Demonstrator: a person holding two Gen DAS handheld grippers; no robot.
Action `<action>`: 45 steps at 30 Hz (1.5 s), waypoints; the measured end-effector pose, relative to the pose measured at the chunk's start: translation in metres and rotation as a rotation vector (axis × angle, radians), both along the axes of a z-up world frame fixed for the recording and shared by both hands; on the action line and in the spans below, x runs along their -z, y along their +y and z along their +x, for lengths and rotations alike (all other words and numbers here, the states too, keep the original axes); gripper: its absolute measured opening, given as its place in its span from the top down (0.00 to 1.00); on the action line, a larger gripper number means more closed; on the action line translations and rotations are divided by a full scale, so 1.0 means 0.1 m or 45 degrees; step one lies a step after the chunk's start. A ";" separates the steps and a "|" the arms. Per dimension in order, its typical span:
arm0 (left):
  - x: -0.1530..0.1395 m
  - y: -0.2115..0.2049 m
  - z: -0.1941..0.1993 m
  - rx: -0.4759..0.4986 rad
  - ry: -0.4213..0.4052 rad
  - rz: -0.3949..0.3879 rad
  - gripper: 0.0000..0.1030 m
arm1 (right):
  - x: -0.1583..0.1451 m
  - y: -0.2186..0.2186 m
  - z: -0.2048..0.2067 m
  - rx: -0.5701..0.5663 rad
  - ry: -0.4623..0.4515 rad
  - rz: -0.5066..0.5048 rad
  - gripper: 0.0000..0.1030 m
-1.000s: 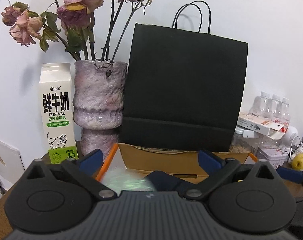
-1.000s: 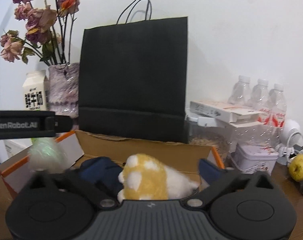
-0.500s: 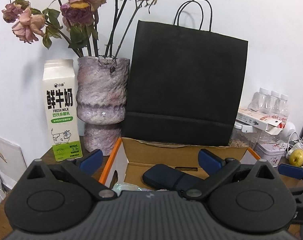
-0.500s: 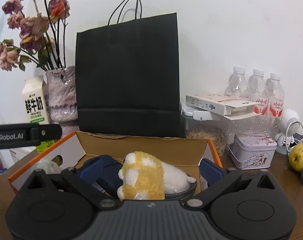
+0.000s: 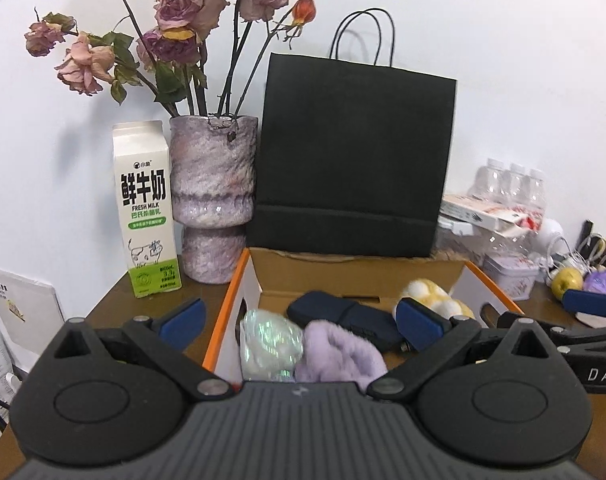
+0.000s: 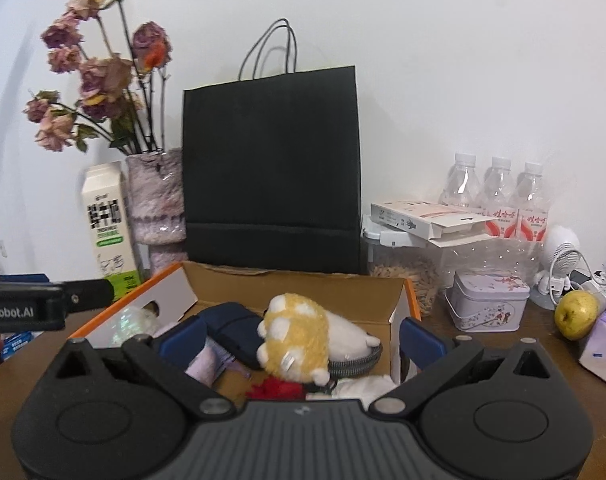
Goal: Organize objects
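Note:
An open cardboard box (image 5: 355, 274) (image 6: 295, 288) with orange edges sits on the brown table. In it lie an iridescent bundle (image 5: 269, 342) (image 6: 133, 320), a lilac fluffy item (image 5: 335, 350), a dark blue case (image 5: 343, 316) (image 6: 233, 326) and a yellow-and-white plush paw (image 5: 433, 296) (image 6: 299, 334). My left gripper (image 5: 299, 320) is open and empty above the box's left part. My right gripper (image 6: 301, 338) is open and empty above the box, its jaws either side of the plush paw without touching it. A red item (image 6: 273, 390) lies under the paw.
A black paper bag (image 5: 355, 160) (image 6: 273, 172) stands behind the box. A milk carton (image 5: 145, 208) and a vase of dried roses (image 5: 215, 196) stand left. Water bottles (image 6: 497, 196), a clear container (image 6: 443, 256), a tin (image 6: 489, 300) and a yellow-green fruit (image 6: 577, 314) stand right.
Both grippers have risen and pulled back from the box. The iridescent bundle, blurred between the left jaws a second ago, now lies in the box beside the lilac item.

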State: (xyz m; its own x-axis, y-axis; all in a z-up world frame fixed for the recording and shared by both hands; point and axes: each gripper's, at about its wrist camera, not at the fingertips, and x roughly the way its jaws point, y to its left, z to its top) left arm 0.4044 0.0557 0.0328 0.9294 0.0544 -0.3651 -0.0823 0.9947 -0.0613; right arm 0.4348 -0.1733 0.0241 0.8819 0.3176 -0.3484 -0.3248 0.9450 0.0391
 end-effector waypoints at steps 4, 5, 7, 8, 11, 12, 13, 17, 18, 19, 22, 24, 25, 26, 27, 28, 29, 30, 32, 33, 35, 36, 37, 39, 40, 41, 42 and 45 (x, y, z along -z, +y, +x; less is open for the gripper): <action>0.00 -0.02 -0.25 0.010 0.017 0.002 0.00 | -0.03 -0.04 -0.25 -0.029 0.013 -0.006 0.00; 0.01 -0.03 -0.31 0.010 0.024 0.002 0.00 | -0.03 -0.04 -0.32 -0.035 0.015 -0.006 0.00; 0.02 -0.04 -0.43 0.012 0.034 0.005 0.00 | -0.04 -0.07 -0.45 -0.044 0.019 -0.006 0.00; 0.03 -0.05 -0.50 0.016 0.039 0.007 0.00 | -0.05 -0.08 -0.53 -0.050 0.022 -0.007 0.00; 0.06 -0.08 -0.70 0.020 0.060 0.010 0.00 | -0.06 -0.13 -0.72 -0.052 0.031 -0.005 0.00; 0.07 -0.09 -0.78 0.022 0.064 0.012 0.00 | -0.06 -0.14 -0.79 -0.053 0.034 -0.003 0.00; 0.07 -0.10 -0.84 0.020 0.067 0.013 0.00 | -0.06 -0.15 -0.84 -0.053 0.037 -0.002 0.00; 0.09 -0.13 -1.14 0.020 0.085 0.017 0.00 | -0.06 -0.21 -1.11 -0.051 0.049 0.000 0.00; 0.10 -0.14 -1.20 0.024 0.091 0.015 0.00 | -0.06 -0.23 -1.17 -0.051 0.055 0.001 0.00; 0.10 -0.15 -1.28 0.028 0.096 0.016 0.00 | -0.06 -0.24 -1.24 -0.052 0.060 0.003 0.00; 0.12 -0.18 -1.49 0.038 0.108 0.025 0.00 | -0.04 -0.29 -1.44 -0.050 0.067 0.001 0.00; 0.13 -0.19 -1.61 0.042 0.117 0.032 0.00 | -0.03 -0.31 -1.57 -0.050 0.072 -0.001 0.00; 0.14 -0.20 -1.67 0.045 0.120 0.035 0.00 | -0.03 -0.32 -1.62 -0.051 0.074 -0.003 0.00; 0.14 -0.21 -1.73 0.047 0.122 0.036 0.00 | -0.02 -0.33 -1.67 -0.054 0.075 -0.004 0.00; 0.14 -0.21 -1.78 0.048 0.125 0.036 0.00 | -0.01 -0.34 -1.73 -0.055 0.076 -0.005 0.00; 0.15 -0.22 -1.84 0.049 0.129 0.035 0.00 | 0.00 -0.34 -1.78 -0.056 0.078 -0.006 0.00; 0.15 -0.22 -1.88 0.049 0.131 0.034 0.00 | 0.00 -0.34 -1.82 -0.056 0.079 -0.007 0.00; 0.15 -0.23 -1.92 0.049 0.134 0.035 0.00 | 0.01 -0.35 -1.86 -0.057 0.080 -0.007 0.00; 0.15 -0.23 -1.99 0.046 0.139 0.037 0.00 | 0.01 -0.36 -1.94 -0.058 0.080 -0.008 0.00; 0.15 -0.24 -2.02 0.048 0.139 0.039 0.00 | 0.01 -0.35 -1.97 -0.060 0.079 -0.008 0.00; 0.15 -0.25 -2.08 0.050 0.141 0.042 0.00 | 0.01 -0.36 -2.04 -0.064 0.075 -0.008 0.00; 0.15 -0.26 -2.10 0.052 0.140 0.042 0.00 | 0.00 -0.36 -2.06 -0.065 0.073 -0.008 0.00; 0.14 -0.27 -2.13 0.054 0.139 0.041 0.00 | 0.00 -0.36 -2.09 -0.067 0.072 -0.008 0.00; 0.14 -0.27 -2.15 0.056 0.139 0.041 0.00 | 0.00 -0.36 -2.12 -0.069 0.070 -0.009 0.00; 0.14 -0.28 -2.16 0.056 0.138 0.042 0.00 | 0.00 -0.36 -2.14 -0.070 0.070 -0.009 0.00; 0.14 -0.28 -2.18 0.056 0.138 0.042 0.00 | 0.00 -0.36 -2.16 -0.071 0.069 -0.010 0.00; 0.14 -0.28 -2.19 0.056 0.138 0.041 0.00 | 0.00 -0.37 -2.17 -0.071 0.069 -0.010 0.00; 0.13 -0.27 -2.21 0.053 0.135 0.039 0.00 | -0.01 -0.37 -2.19 -0.072 0.067 -0.011 0.00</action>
